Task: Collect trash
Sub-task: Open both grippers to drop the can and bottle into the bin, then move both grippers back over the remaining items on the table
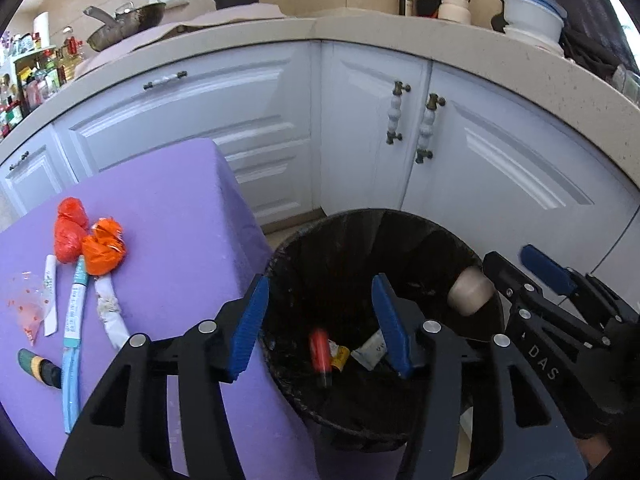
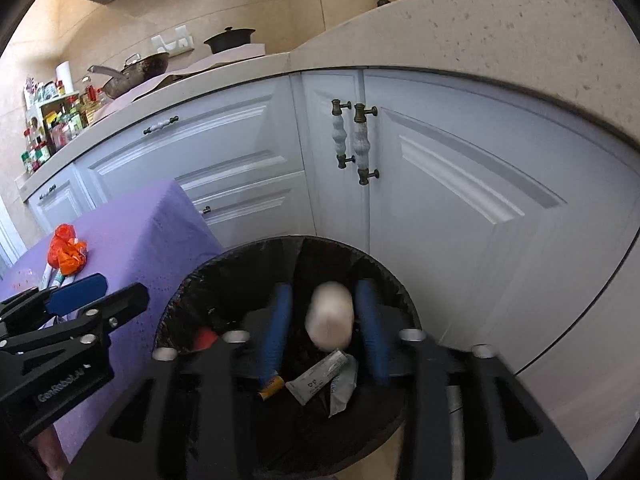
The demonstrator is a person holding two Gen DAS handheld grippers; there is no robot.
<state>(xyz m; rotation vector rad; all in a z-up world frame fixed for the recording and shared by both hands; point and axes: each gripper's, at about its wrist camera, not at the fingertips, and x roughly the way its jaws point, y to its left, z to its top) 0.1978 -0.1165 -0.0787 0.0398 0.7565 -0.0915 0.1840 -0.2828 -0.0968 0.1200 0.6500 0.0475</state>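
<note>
A black-lined trash bin (image 1: 440, 240) stands on the floor beside a purple table (image 1: 168, 216). My left gripper (image 1: 320, 320) is open and empty over the bin; a blurred red item (image 1: 320, 354) is in the air inside the bin below it, above wrappers (image 1: 370, 354). My right gripper (image 2: 326, 330) is open over the bin (image 2: 404, 300); a blurred beige cylinder (image 2: 331, 322) is between its fingers, not touching them, also seen in the left wrist view (image 1: 470, 292). Orange bags (image 1: 86, 246), paper sticks (image 1: 108, 310), a blue wrapper (image 1: 74, 320) and a green-yellow item (image 1: 36, 366) lie on the table.
White cabinet doors (image 1: 500, 168) with handles stand right behind the bin under a beige countertop (image 1: 400, 28). Pans, bottles and bowls sit on the counter. A clear plastic scrap (image 1: 26, 304) lies at the table's left.
</note>
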